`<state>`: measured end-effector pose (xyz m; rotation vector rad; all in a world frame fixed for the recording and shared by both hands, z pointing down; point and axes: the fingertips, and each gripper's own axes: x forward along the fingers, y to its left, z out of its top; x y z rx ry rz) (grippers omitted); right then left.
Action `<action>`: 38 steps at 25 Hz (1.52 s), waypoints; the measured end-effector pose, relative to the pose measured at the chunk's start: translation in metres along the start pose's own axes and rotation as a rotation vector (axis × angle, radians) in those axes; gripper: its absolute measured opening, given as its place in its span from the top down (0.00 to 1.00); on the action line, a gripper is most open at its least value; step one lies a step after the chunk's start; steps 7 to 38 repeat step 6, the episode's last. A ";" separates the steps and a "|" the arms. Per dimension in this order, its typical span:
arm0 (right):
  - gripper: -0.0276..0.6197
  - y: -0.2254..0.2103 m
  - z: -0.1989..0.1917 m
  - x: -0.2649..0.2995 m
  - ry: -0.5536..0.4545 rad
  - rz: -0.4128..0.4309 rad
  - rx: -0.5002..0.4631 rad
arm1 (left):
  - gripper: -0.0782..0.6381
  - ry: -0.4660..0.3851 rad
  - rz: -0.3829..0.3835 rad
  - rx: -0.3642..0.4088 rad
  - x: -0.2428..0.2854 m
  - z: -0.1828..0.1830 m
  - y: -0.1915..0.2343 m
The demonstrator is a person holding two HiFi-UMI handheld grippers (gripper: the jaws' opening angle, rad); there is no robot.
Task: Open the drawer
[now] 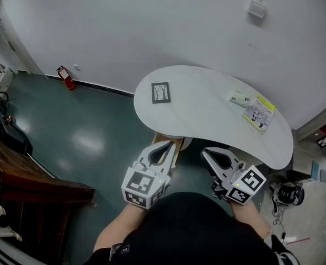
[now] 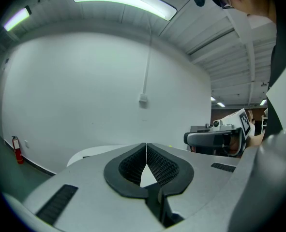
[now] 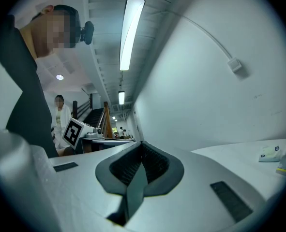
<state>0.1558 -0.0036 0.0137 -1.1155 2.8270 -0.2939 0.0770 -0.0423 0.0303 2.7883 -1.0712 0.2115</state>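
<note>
Both tongs pressed together, empty: left gripper (image 1: 164, 149), right gripper (image 1: 209, 155), at near edge of white rounded table (image 1: 207, 112); tan wooden panel (image 1: 177, 148) under that edge, likely drawer, just ahead of left gripper, nearer it

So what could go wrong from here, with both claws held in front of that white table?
Both the left gripper and the right gripper are shut and empty; pushed forward like this, they would probably bump rather than grasp. The wooden piece under the table edge is mostly hidden, with no handle showing, so the aim could miss. A jolt might shift the booklet lying near the table's rim.
</note>
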 end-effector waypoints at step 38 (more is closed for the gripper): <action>0.93 0.001 -0.001 0.002 0.002 -0.004 -0.002 | 0.87 -0.008 -0.002 -0.001 -0.003 0.000 0.003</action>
